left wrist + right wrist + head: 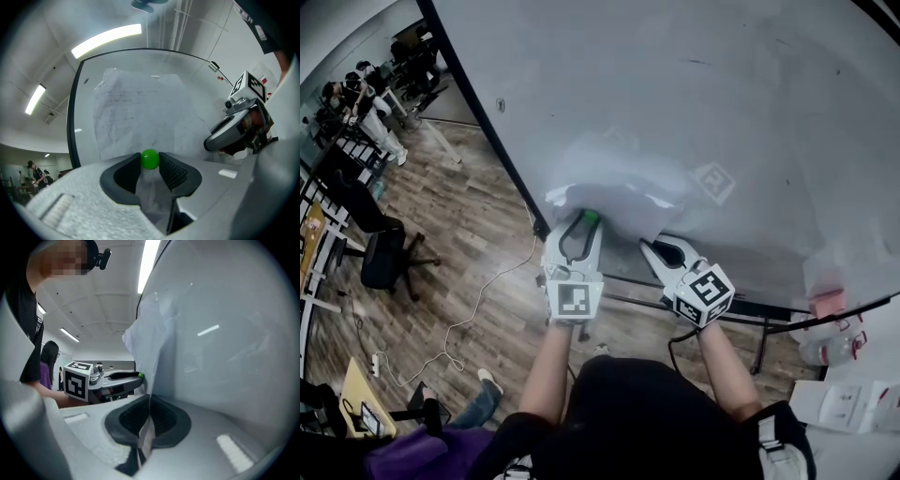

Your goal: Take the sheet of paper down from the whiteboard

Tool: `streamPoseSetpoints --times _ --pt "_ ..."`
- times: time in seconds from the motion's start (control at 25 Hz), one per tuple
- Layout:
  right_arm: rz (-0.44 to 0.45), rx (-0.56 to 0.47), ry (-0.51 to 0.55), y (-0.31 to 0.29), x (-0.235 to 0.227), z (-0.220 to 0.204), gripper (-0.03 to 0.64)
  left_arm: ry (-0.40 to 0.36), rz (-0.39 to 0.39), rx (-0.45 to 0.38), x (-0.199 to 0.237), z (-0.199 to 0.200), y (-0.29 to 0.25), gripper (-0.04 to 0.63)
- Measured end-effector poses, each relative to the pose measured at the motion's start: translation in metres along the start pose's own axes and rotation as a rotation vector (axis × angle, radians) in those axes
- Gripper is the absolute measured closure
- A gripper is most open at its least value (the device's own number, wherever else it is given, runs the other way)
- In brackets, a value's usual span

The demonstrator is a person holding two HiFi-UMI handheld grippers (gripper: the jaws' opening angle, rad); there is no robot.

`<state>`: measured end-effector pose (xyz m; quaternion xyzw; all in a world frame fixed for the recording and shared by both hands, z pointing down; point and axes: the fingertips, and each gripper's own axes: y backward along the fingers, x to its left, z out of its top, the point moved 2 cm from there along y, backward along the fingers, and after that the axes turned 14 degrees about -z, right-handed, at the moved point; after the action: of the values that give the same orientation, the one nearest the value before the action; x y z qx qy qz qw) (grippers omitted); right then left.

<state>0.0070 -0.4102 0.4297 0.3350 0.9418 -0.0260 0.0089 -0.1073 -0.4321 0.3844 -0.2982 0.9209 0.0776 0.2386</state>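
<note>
Clenched fingers of right gripper [661,246] on lower edge of paper [619,183], crumpled at whiteboard's [750,94] bottom-left corner; clamped fingers of left gripper [584,217] on green knob [149,159] against paper.

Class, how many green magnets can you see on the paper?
1. The green magnet sits at the bottom edge of the sheet of paper, between the jaws of the left gripper. Others may hide behind the curled paper.

No legible text anywhere; only faint, unreadable scribbles on the sheet of paper [136,112]
</note>
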Motion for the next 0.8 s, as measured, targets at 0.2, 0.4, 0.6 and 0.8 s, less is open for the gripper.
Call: streamPoseSetpoints --times 0.2,0.4,0.6,0.8 --pt "0.006 0.002 -0.021 0.000 0.000 -0.001 0.612 -0.001 0.002 0.008 -0.003 0.000 0.005 0.463" --pt "0.023 0.006 -0.043 0.004 0.004 -0.001 0.612 0.029 0.020 0.018 -0.007 -0.003 0.017 0.462" --pt "0.035 0.016 -0.055 0.017 0.008 -0.007 0.612 0.052 0.040 0.018 -0.018 -0.001 0.032 0.462" --pt "0.042 0.017 -0.055 0.039 0.011 -0.011 0.612 0.064 0.044 0.038 -0.038 0.005 0.047 0.462"
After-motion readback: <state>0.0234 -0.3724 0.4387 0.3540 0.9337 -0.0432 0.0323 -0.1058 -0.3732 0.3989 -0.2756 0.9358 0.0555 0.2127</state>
